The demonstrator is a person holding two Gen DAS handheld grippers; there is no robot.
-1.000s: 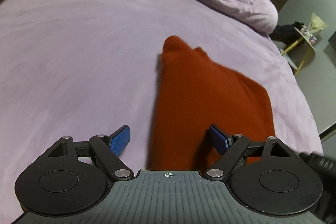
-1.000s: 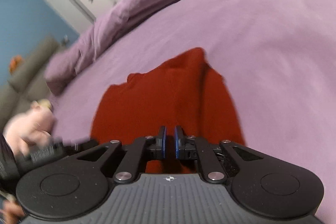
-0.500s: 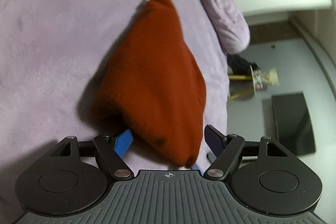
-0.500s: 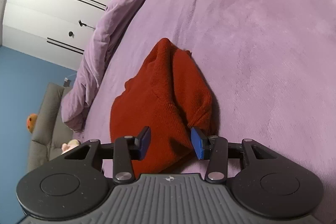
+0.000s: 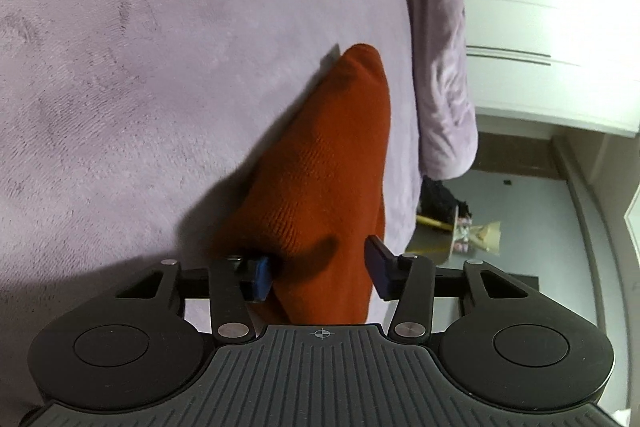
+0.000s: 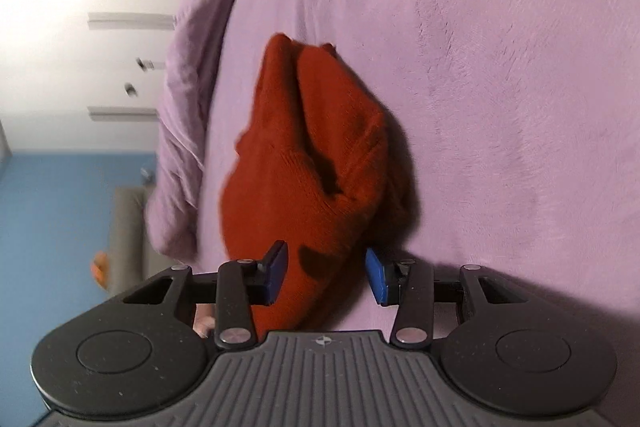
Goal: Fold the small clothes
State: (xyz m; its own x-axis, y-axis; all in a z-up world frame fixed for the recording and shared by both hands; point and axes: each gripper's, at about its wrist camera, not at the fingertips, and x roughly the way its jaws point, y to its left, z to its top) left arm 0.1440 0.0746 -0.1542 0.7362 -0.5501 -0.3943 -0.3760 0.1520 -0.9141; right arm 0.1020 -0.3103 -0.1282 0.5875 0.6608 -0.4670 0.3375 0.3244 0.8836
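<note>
Your left tongs (image 5: 320, 273) and right tongs (image 6: 326, 277) each straddle the near end of the red knit garment (image 5: 320, 183) on the purple bed (image 5: 140, 67). Both have just been closing, gaps remain, fabric between. Near hem hidden under the tongs. Long axis points away, tapering.

A home bedroom. A wide bed under a lilac plush bedspread (image 5: 160, 67) fills most of both views, with a bunched lilac duvet (image 5: 444, 67) heaped along its far edge. Beyond the duvet stand white wardrobe doors (image 5: 560, 7) with slim bar handles. A blue wall (image 6: 52, 227) and a grey sofa (image 6: 126, 235) show past the bed's corner, and a small yellow-legged side table (image 5: 440, 227) stands on the grey floor.
</note>
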